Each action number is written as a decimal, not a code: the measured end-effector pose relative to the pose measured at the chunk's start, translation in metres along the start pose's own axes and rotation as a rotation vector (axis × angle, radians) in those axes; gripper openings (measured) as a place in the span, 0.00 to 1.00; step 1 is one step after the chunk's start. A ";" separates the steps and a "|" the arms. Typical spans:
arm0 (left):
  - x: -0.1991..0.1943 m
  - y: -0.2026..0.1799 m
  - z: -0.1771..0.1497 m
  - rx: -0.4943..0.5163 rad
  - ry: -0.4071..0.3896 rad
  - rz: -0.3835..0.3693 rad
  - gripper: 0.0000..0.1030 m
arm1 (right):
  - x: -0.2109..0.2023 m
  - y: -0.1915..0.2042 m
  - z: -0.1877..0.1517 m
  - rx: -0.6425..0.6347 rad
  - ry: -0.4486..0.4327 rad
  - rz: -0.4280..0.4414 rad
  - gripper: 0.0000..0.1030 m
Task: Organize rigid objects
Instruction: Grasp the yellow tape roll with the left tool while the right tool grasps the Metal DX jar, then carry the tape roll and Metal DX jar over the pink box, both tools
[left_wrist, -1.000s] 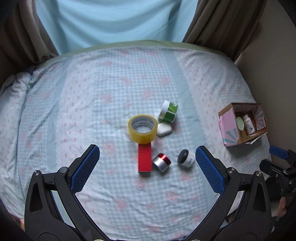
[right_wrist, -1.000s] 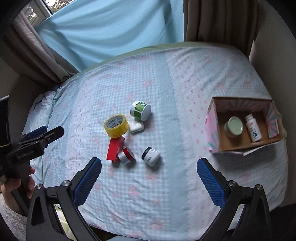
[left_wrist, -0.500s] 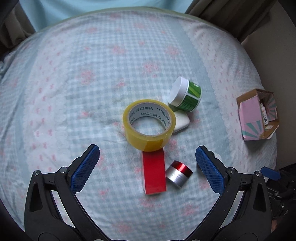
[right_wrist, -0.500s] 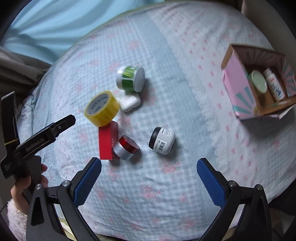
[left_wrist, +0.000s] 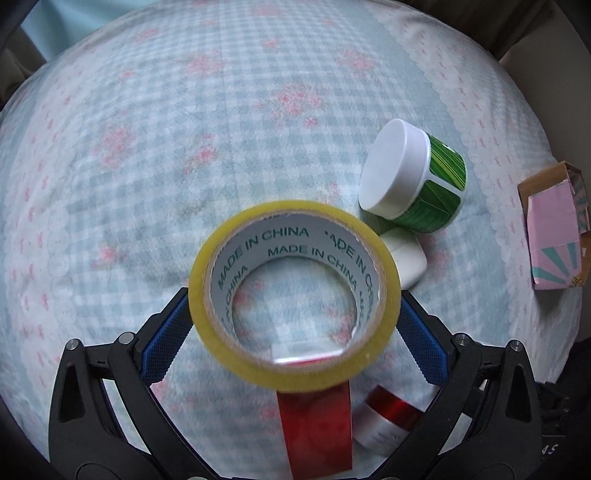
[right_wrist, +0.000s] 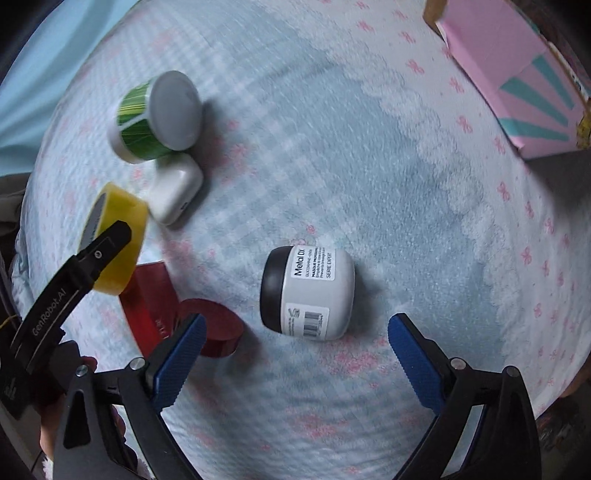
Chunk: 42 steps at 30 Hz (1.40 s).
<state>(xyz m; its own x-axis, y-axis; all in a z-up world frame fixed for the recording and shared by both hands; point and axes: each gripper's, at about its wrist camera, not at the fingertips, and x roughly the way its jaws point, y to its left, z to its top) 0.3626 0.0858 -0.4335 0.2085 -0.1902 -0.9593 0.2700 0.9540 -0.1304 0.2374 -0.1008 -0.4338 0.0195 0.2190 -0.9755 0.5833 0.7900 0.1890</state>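
Both tools have dropped close to the bed within the last second, so two pickups look to be starting at once.

From the left wrist view, the left tool (left_wrist: 293, 334) now straddles the yellow tape roll (left_wrist: 293, 295), which a second ago lay well ahead of it. One blue pad sits at each flank of the roll; whether they press on it I cannot tell. Just behind the roll, under the tool, lie the red box (left_wrist: 314, 430) and the red-lidded jar (left_wrist: 388, 421). Ahead and to the right are the green jar (left_wrist: 413, 177) on its side and the white case (left_wrist: 406, 260). Far right stands the pink carton (left_wrist: 554, 240); its contents are hidden from here.

From the right wrist view, the right tool (right_wrist: 293, 350) has its jaws wide and closing, with nothing between the pads yet. The white jar with black lid (right_wrist: 308, 293) lies on its side just ahead of the tips, centred between them, and has grown much larger since the earlier frame. The carton sits far ahead to the right, only its outer wall showing, so the grasped items must likely travel there.
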 end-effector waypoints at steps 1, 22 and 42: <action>0.002 0.000 0.001 -0.002 -0.009 0.005 1.00 | 0.004 -0.001 0.001 0.013 0.001 -0.003 0.92; 0.017 -0.009 0.006 -0.035 -0.074 0.028 0.93 | 0.032 -0.010 0.024 0.078 0.083 -0.016 0.47; -0.126 -0.003 -0.024 -0.057 -0.200 0.055 0.93 | -0.068 0.001 -0.018 -0.073 -0.008 0.146 0.46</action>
<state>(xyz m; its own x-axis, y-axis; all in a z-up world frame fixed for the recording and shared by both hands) 0.3134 0.1126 -0.3184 0.4052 -0.1745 -0.8974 0.2011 0.9746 -0.0987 0.2223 -0.1050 -0.3652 0.1066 0.3304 -0.9378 0.5131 0.7896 0.3365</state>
